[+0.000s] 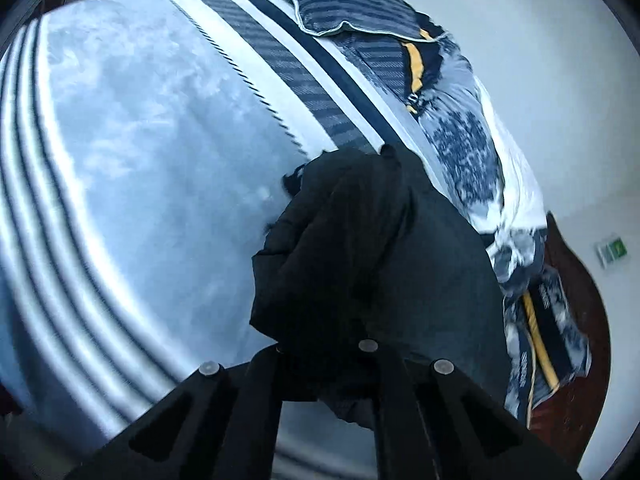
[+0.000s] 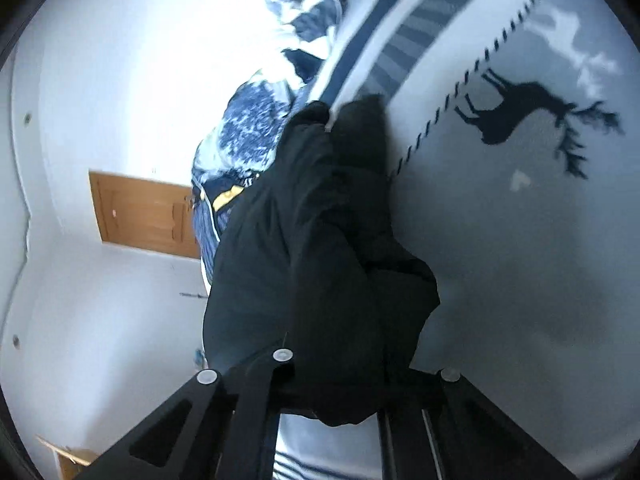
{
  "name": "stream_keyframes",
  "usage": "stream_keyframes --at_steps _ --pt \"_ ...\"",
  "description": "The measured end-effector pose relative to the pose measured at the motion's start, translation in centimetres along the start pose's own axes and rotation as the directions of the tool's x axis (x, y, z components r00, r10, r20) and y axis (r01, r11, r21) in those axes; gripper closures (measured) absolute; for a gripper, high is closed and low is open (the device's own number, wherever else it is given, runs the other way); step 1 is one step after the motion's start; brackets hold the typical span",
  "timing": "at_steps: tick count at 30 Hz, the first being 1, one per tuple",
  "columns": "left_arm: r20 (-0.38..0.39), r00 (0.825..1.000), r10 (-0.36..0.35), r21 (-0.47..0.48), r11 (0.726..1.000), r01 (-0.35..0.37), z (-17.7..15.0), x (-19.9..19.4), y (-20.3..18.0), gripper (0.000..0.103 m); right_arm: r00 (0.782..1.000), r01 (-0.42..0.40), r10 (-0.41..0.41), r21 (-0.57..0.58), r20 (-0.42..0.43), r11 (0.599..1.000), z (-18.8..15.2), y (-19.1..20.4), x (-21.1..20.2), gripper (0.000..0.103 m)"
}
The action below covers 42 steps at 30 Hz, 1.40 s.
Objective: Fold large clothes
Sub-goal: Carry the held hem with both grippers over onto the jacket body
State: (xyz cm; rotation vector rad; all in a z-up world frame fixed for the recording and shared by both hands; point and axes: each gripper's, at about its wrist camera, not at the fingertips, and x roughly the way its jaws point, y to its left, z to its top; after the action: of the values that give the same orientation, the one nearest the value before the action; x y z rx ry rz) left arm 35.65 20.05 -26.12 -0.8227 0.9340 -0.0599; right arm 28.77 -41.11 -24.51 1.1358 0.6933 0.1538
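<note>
Matt black cloth garment (image 1: 372,248), plush blanket (image 1: 140,140)

Cool daylight, motion blur, fisheye warp

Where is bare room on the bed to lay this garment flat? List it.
Free: the pale blue blanket between its curved stripes and the zigzag border; also below the deer print. Crowded: the far edge beyond the navy band, heaped with patterned bedding and a striped pillow.

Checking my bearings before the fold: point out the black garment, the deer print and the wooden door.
black garment (image 2: 304,240), right wrist view, middle of bunched cloth
deer print (image 2: 516,114), right wrist view, body
wooden door (image 2: 144,212), right wrist view, panel centre
</note>
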Motion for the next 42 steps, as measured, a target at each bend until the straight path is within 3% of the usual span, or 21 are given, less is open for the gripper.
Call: stream_keyframes --at_steps 4,8,10,13,17,20,21,22,23,24,27,29,33,35,36,37,38,39,40,41,42 --pt "-0.005 0.999 0.042 0.001 0.999 -0.042 -5.5 -3.3 4.0 0.1 0.999 0.034 -0.034 -0.019 -0.006 0.999 -4.1 -0.3 -3.6 0.096" --pt "-0.051 0.99 0.129 0.024 0.991 -0.128 -8.4 -2.1 7.1 0.099 0.977 0.181 -0.19 -0.088 -0.098 0.979 -8.1 -2.2 -4.9 0.096" --pt "0.0 0.994 0.109 0.054 0.993 -0.109 -9.4 -3.2 6.8 0.099 0.985 0.133 -0.132 0.005 -0.108 0.991 -8.3 -3.6 -5.3 0.096" --pt "0.032 0.991 0.127 0.118 0.985 -0.13 -10.1 -4.1 5.3 0.097 0.985 0.163 -0.167 -0.074 -0.052 0.984 -8.8 -2.1 -6.7 0.096" --pt "0.01 0.988 0.154 0.142 0.978 -0.154 -9.2 -4.1 4.7 0.093 0.956 0.278 -0.289 -0.161 -0.05 0.947 -9.9 -1.2 -6.3 0.092" --pt "0.084 0.988 0.126 0.127 0.982 -0.136 -9.0 -7.2 5.5 0.076 0.964 0.259 -0.264 -0.108 -0.038 0.96 -9.3 -1.7 -7.9 0.091" --pt "0.129 0.981 0.145 0.129 0.978 -0.161 -8.8 -8.1 5.2 0.058 0.961 0.271 -0.275 -0.105 -0.023 0.957 -9.6 -2.1 -9.1 0.085" --pt "0.171 0.971 0.165 0.137 0.972 -0.19 -8.5 -8.8 4.8 0.04 0.954 0.298 -0.3 -0.107 -0.001 0.949 -10.1 -2.2 -10.6 0.07" --pt "0.208 0.961 0.18 0.161 0.963 -0.216 -8.0 -9.1 4.1 0.035 0.948 0.316 -0.317 -0.104 0.007 0.943 -10.0 -2.2 -11.0 0.057" --pt "0.217 0.957 0.194 0.197 0.951 -0.238 -7.3 -9.1 3.1 0.033 0.944 0.33 -0.329 -0.108 0.027 0.938 -9.8 -2.0 -11.6 0.028" --pt "0.206 0.957 0.203 0.293 0.92 -0.258 -5.6 -8.3 0.3 0.033 0.947 0.322 -0.317 -0.17 0.057 0.931 -8.3 0.0 -12.7 0.024" --pt "0.209 0.945 0.25 0.363 0.878 -0.313 -3.9 -6.8 -2.5 0.033 0.951 0.308 -0.301 -0.193 0.068 0.931 -7.3 1.3 -12.7 0.024" --pt "0.133 0.947 0.292 0.474 0.82 -0.32 -1.0 -2.1 -5.8 0.033 0.953 0.302 -0.296 -0.259 0.061 0.918 -4.0 4.0 -9.6 0.024" --pt "0.082 0.945 0.316 0.498 0.809 -0.313 0.2 0.7 -6.4 0.034 0.949 0.311 -0.312 -0.272 0.042 0.911 -1.9 4.6 -7.4 0.028" --pt "0.058 0.948 0.313 0.491 0.818 -0.3 0.6 1.6 -6.2 0.044 0.947 0.315 -0.322 -0.27 0.02 0.91 -0.7 4.5 -5.7 0.038" --pt "0.031 0.955 0.296 0.477 0.835 -0.274 0.9 2.2 -5.8 0.062 0.948 0.307 -0.319 -0.268 0.0 0.913 0.2 4.2 -4.9 0.052" --pt "0.004 0.961 0.277 0.464 0.851 -0.247 1.1 2.7 -5.5 0.072 0.946 0.298 -0.32 -0.263 -0.043 0.918 1.2 3.8 -3.1 0.055" --pt "-0.009 0.967 0.254 0.462 0.859 -0.221 1.2 2.7 -5.4 0.092 0.942 0.299 -0.328 -0.259 -0.073 0.918 1.8 3.4 -1.8 0.062" --pt "0.005 0.972 0.233 0.47 0.858 -0.208 0.9 2.2 -5.6 0.098 0.928 0.324 -0.358 -0.251 -0.102 0.912 2.5 2.9 -0.2 0.08" --pt "0.038 0.97 0.241 0.482 0.845 -0.23 0.8 1.9 -5.8 0.098 0.925 0.318 -0.358 -0.255 -0.126 0.913 2.8 2.8 0.7 0.088" --pt "0.074 0.958 0.277 0.497 0.823 -0.277 0.6 1.6 -5.7 0.098 0.931 0.3 -0.345 -0.281 -0.123 0.911 2.9 3.5 1.0 0.1"
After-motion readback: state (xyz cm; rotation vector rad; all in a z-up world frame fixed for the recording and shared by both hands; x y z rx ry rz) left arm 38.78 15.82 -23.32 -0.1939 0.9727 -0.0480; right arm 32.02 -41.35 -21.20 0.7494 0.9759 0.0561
